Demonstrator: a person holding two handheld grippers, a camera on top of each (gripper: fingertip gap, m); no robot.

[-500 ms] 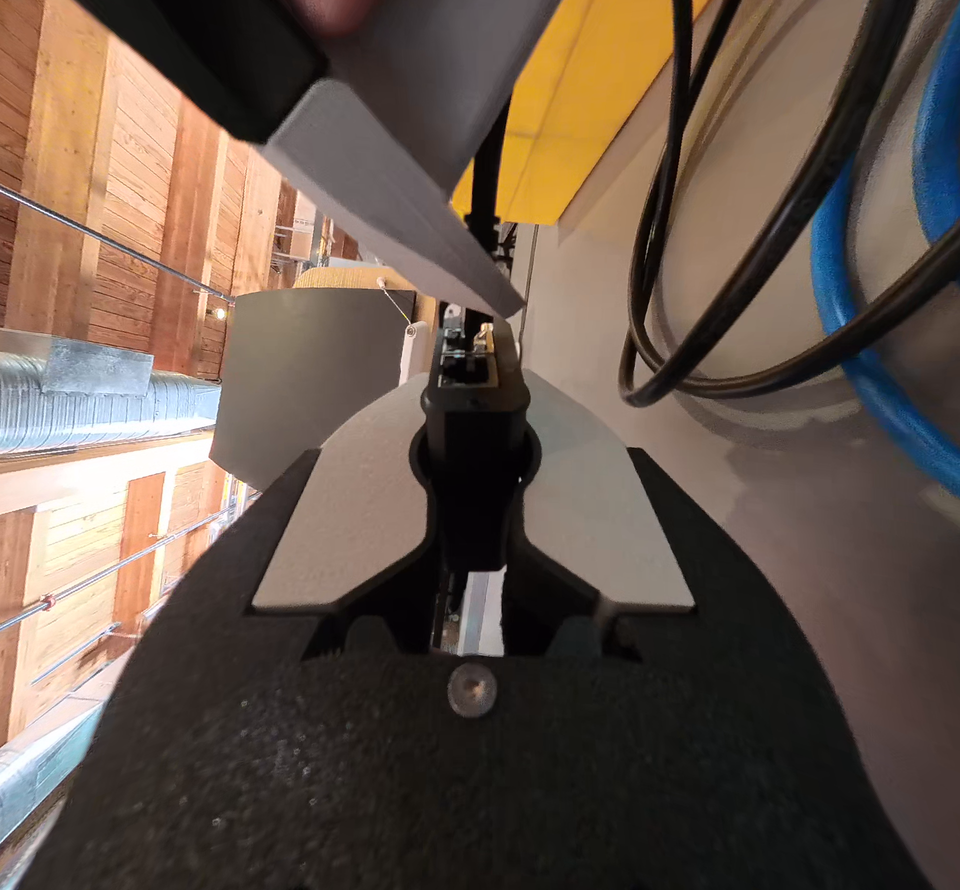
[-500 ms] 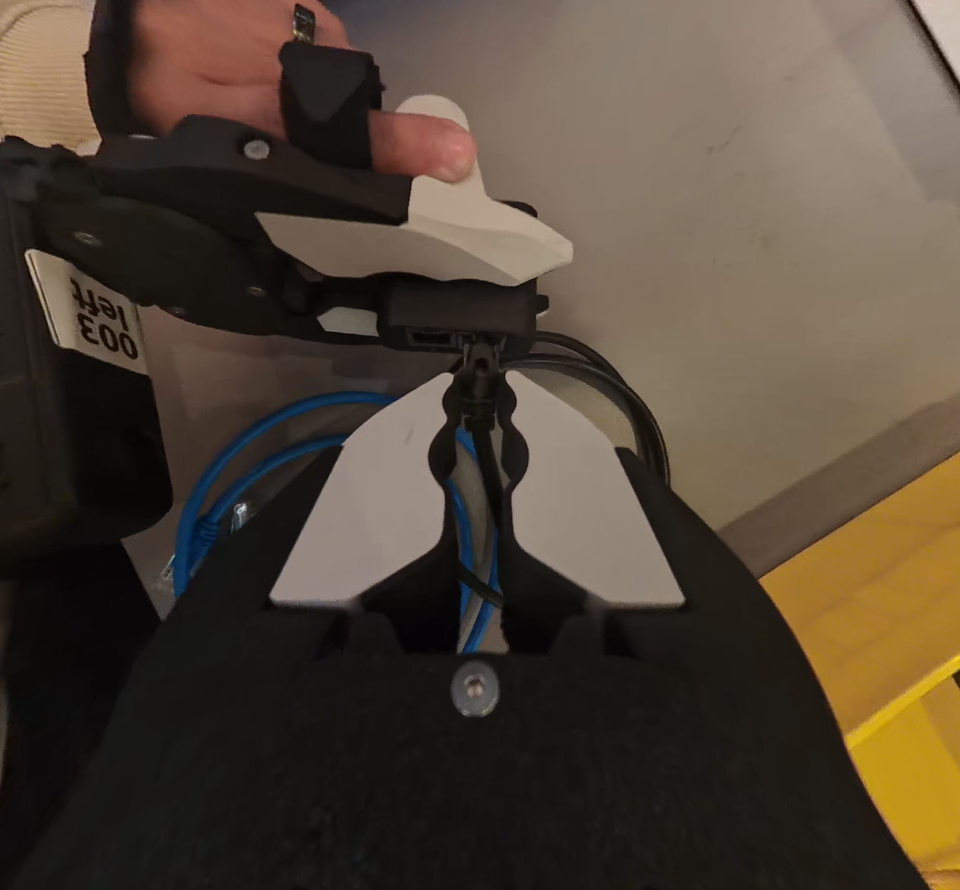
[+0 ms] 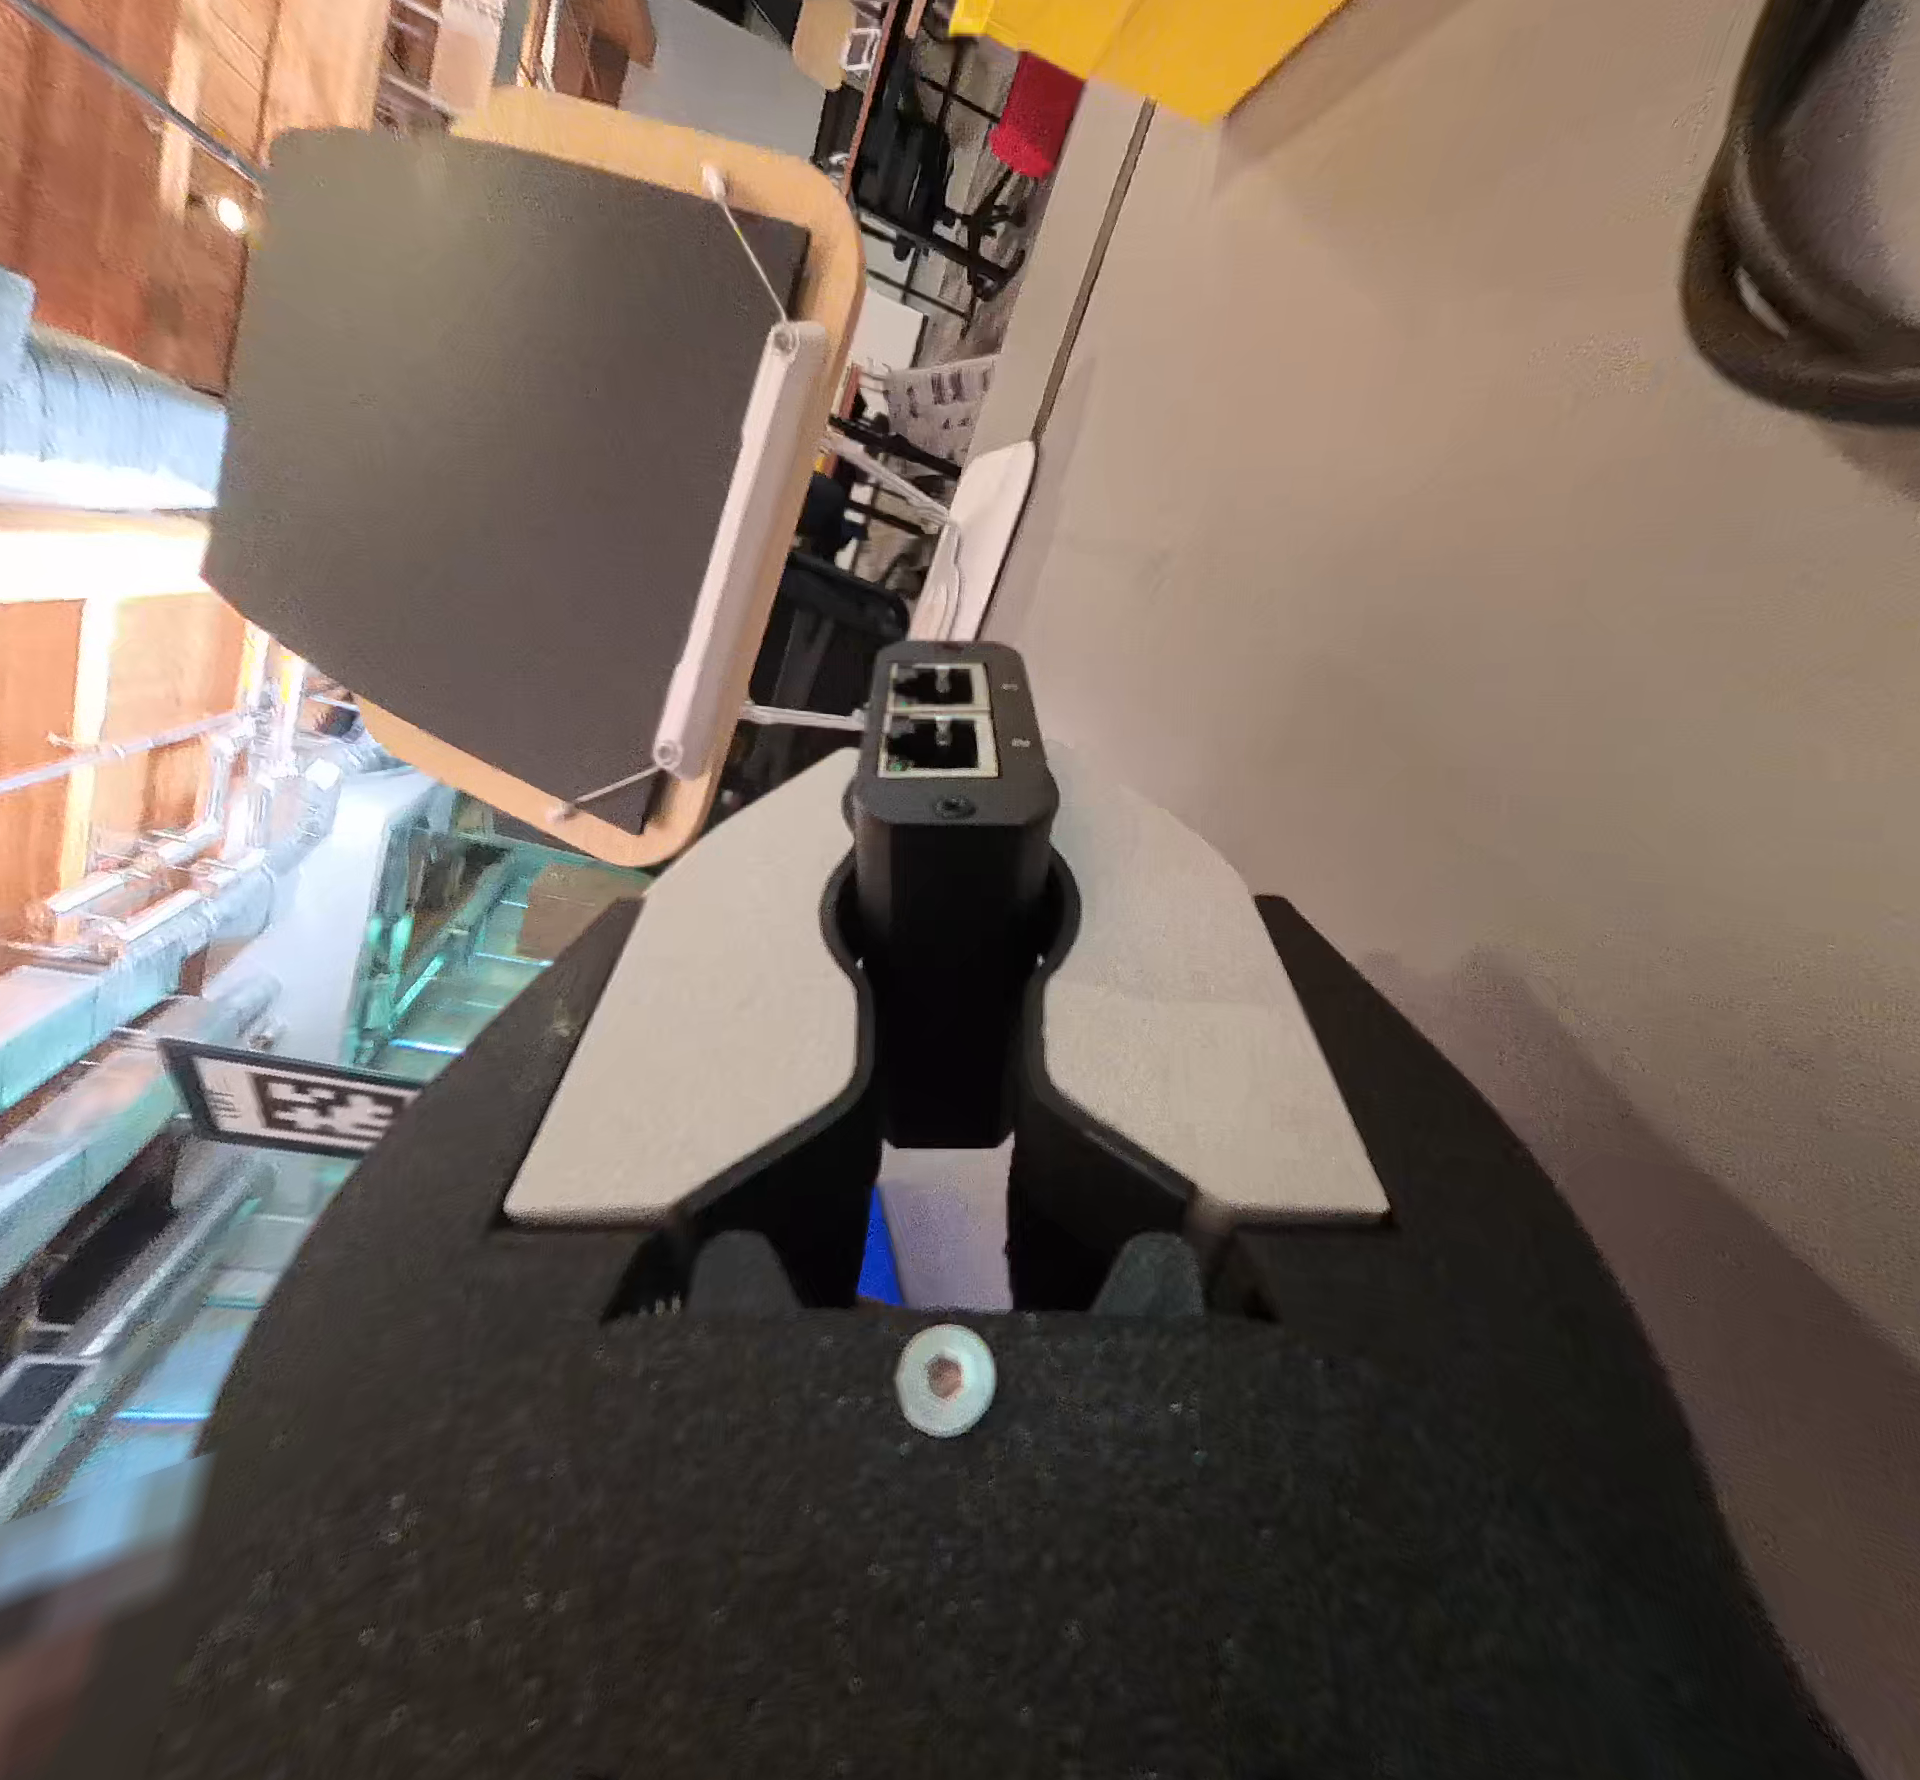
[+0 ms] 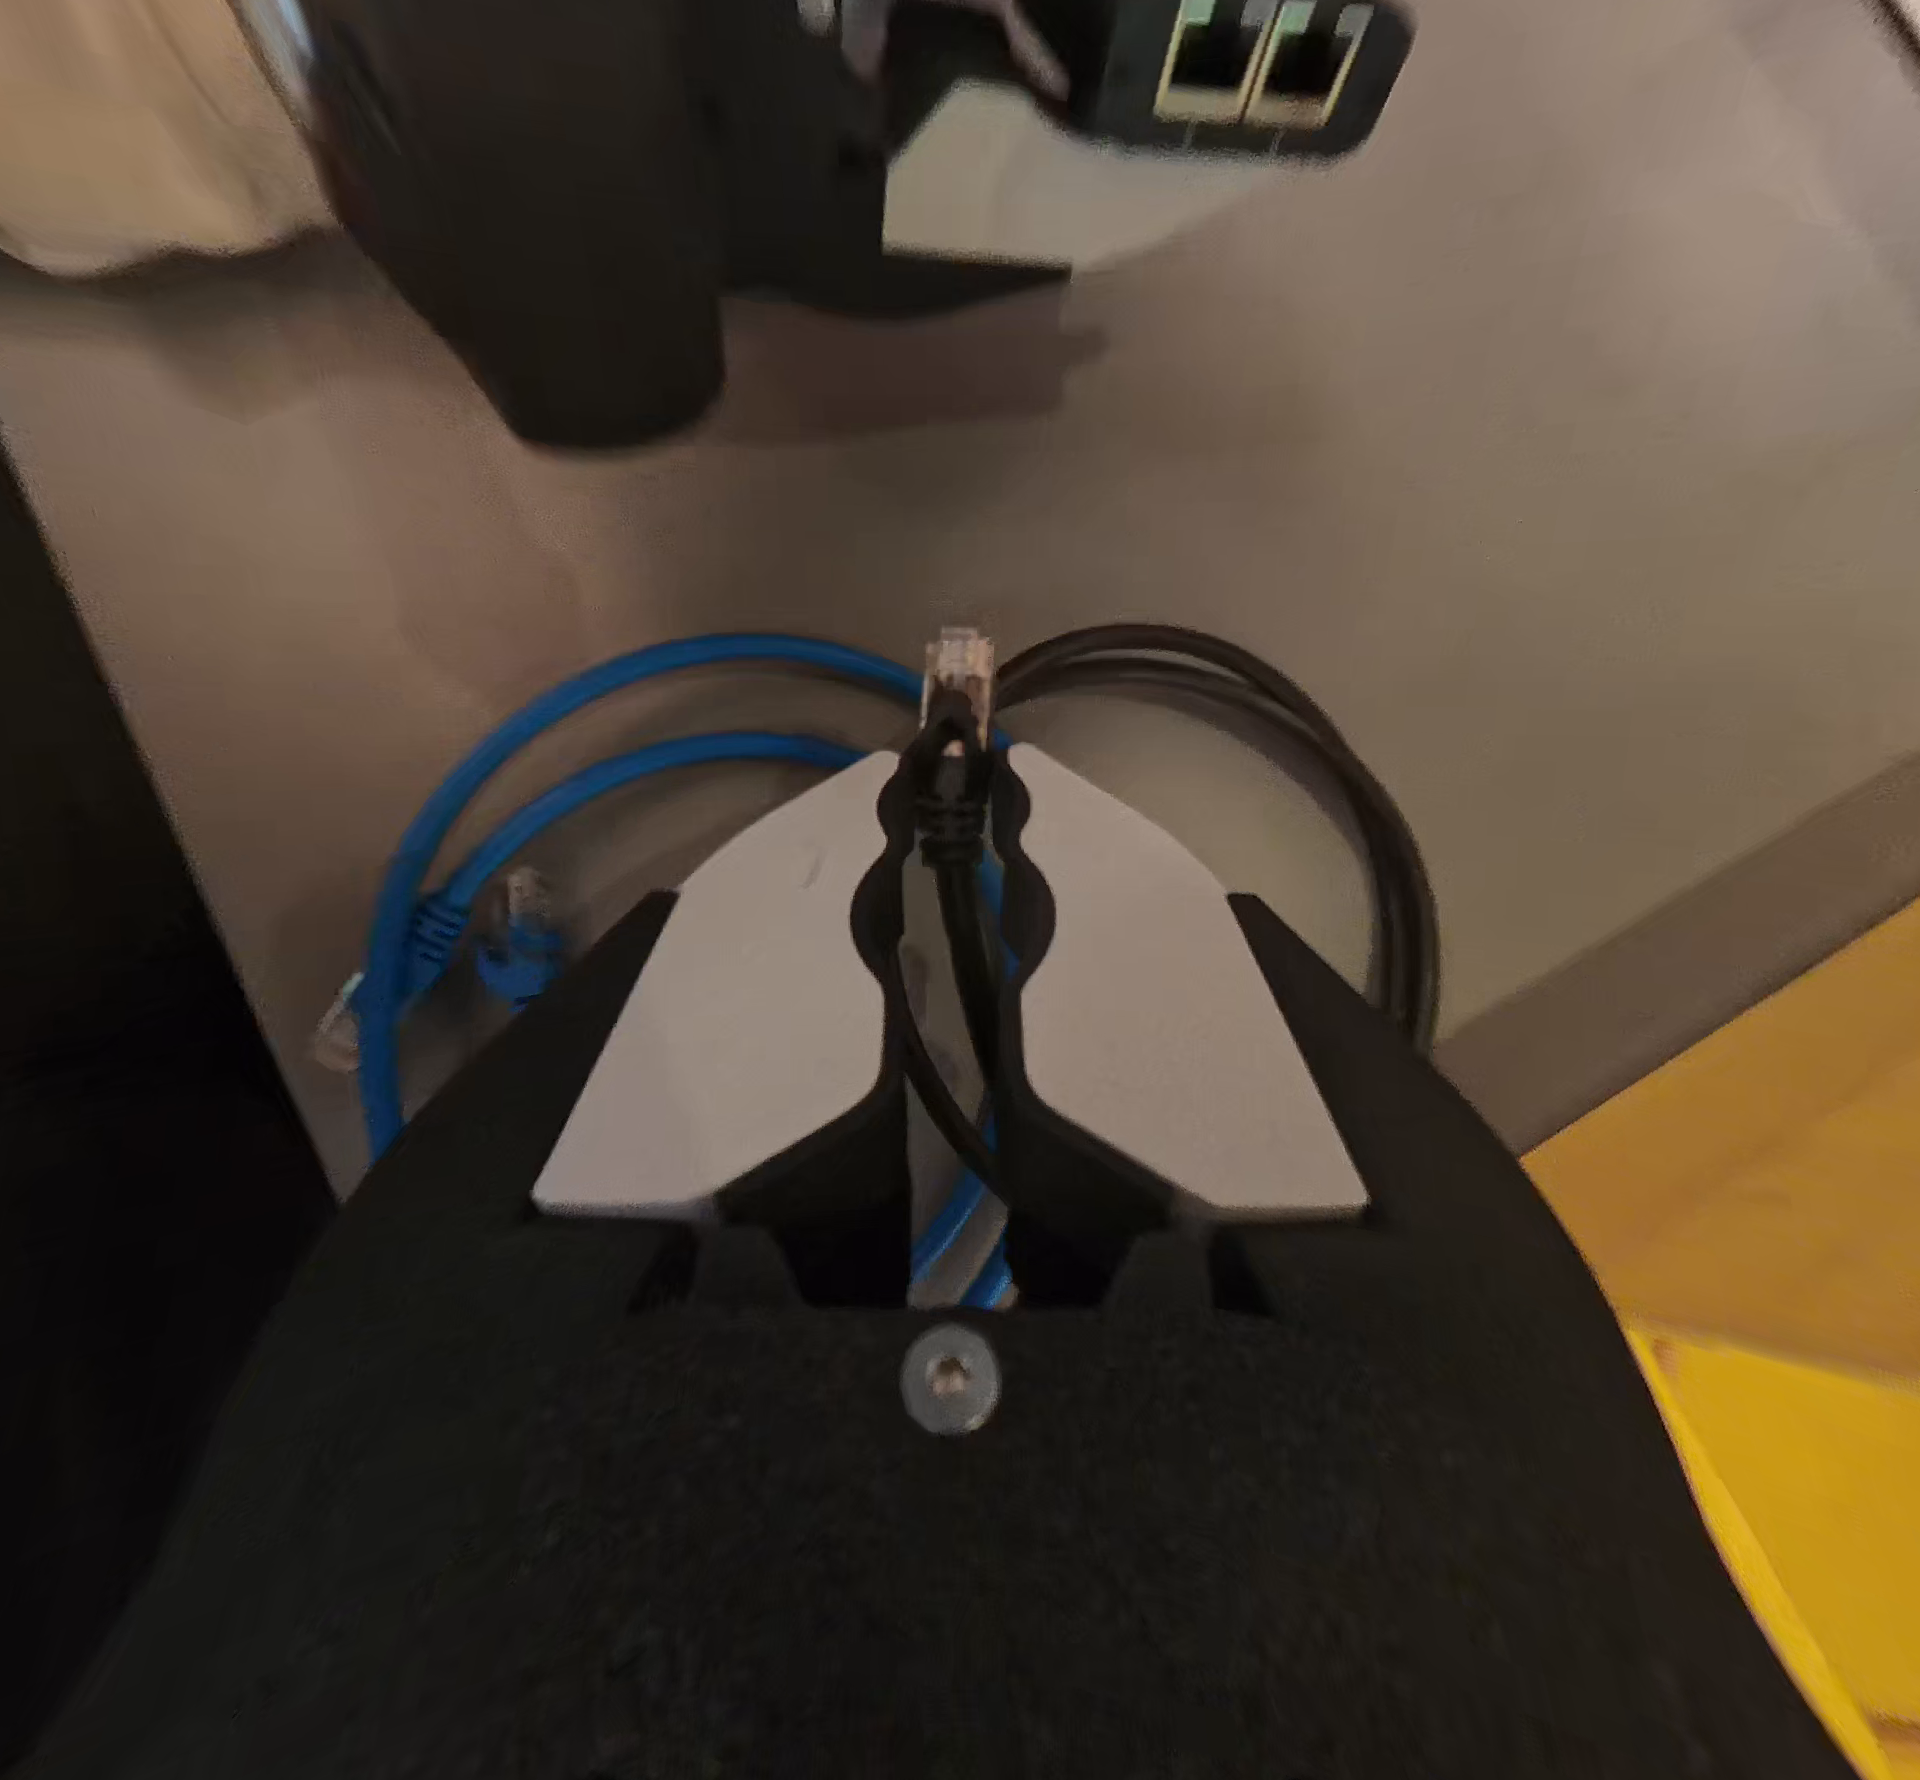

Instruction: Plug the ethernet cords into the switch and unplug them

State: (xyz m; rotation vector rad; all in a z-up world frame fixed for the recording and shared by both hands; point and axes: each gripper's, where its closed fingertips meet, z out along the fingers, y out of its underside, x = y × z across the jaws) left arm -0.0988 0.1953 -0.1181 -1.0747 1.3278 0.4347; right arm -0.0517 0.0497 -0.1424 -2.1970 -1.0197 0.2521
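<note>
While my left tool (image 3: pixel 951 899) clamped the switch (image 3: pixel 951 857) and my right tool (image 4: pixel 951 795) pinched the black cord (image 4: pixel 951 800), its bare plug (image 4: pixel 958 665) risked snagging a port rim if misaligned.

So the surface (image 4: pixel 1351 483) is a plain, smooth grey-beige tabletop with a few faint scuffs. Lying right on it: a coiled blue ethernet cord (image 4: pixel 623 691) with its clear plugs loose at the left, and a looped black ethernet cord (image 4: pixel 1299 702) just beside it on the right, near the edge.
</note>
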